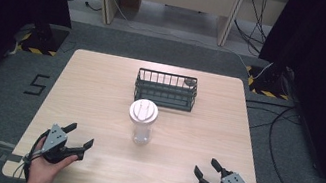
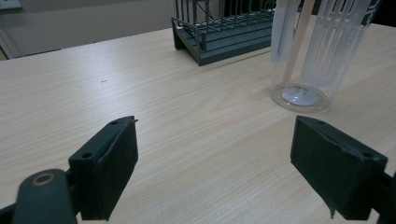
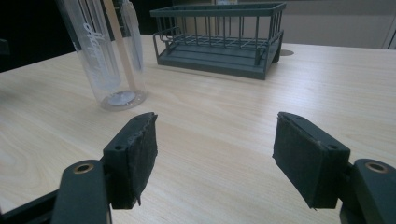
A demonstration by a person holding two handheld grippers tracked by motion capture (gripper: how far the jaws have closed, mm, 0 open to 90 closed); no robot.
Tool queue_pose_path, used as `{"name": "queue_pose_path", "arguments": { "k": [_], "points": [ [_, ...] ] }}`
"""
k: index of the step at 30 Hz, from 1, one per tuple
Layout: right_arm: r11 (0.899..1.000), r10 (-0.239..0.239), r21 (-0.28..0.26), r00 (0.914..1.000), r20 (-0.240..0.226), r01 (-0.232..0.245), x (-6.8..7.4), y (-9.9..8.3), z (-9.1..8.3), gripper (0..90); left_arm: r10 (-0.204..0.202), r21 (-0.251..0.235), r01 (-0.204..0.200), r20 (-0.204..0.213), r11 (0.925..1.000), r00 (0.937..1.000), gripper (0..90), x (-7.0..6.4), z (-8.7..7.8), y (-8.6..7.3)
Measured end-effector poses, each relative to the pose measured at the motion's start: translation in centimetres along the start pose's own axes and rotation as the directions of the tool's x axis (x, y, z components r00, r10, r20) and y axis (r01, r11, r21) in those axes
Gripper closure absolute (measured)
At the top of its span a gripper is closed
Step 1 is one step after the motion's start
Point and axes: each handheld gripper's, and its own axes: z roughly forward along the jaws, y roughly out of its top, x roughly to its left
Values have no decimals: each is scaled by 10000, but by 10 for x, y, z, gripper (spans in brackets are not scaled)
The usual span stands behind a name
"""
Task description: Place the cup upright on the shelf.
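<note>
A: Start nearest you. How are your two tools sitting?

B: Your left gripper (image 1: 76,143) is at the near edge of the table (image 1: 99,95), off to the near left of the bottle (image 1: 142,121), with its jaws spread wide and nothing between them. Your right gripper (image 1: 206,167) is at the near edge too, to the near right of the bottle, jaws spread just as wide and holding nothing. Your hands grip both from below.

A: And the bottle itself?

B: It stands upright near the middle of the table, well apart from both grippers and roughly midway between them. It is a clear plastic cylinder with a pale, whitish lid on top. From your left gripper view you can see through the wall of the bottle (image 2: 308,51) to a pale straw running down at a slant and a ribbed, frosted insert beside it, with a round base resting flat on the wood. From your right gripper view, the bottle (image 3: 105,56) shows white lettering on its side, too blurred to read.

A: What lies past it?

B: Just behind the bottle, slightly to its right, sits a dark wire basket (image 1: 166,90), long side facing you. The bottle stands near its front wall without touching it.
</note>
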Motion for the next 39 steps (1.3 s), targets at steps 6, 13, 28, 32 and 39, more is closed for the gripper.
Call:
{"name": "queue_pose_path", "arguments": {
  "k": [6,13,28,32,39],
  "points": [
    [9996,-160,-230,9998,-103,157,4,7,5,273,18,-68,-19,-128,10000,9999,144,0,-1,0],
    [9995,-287,-131,9991,-317,283,9,11,15,244,90,18,-90,-39,10000,10000,144,-2,1,0],
    [9980,-619,-128,9952,-761,611,22,28,44,227,16,51,-16,-4,10000,10000,145,-2,1,-1],
    [9977,-676,-92,9939,-874,671,25,32,50,229,-19,34,19,-18,10000,10000,145,-2,1,-1],
    [9953,-966,-83,9872,-1271,964,35,44,70,208,-59,23,59,4,10000,10000,145,-2,2,-1]
  ]
}}
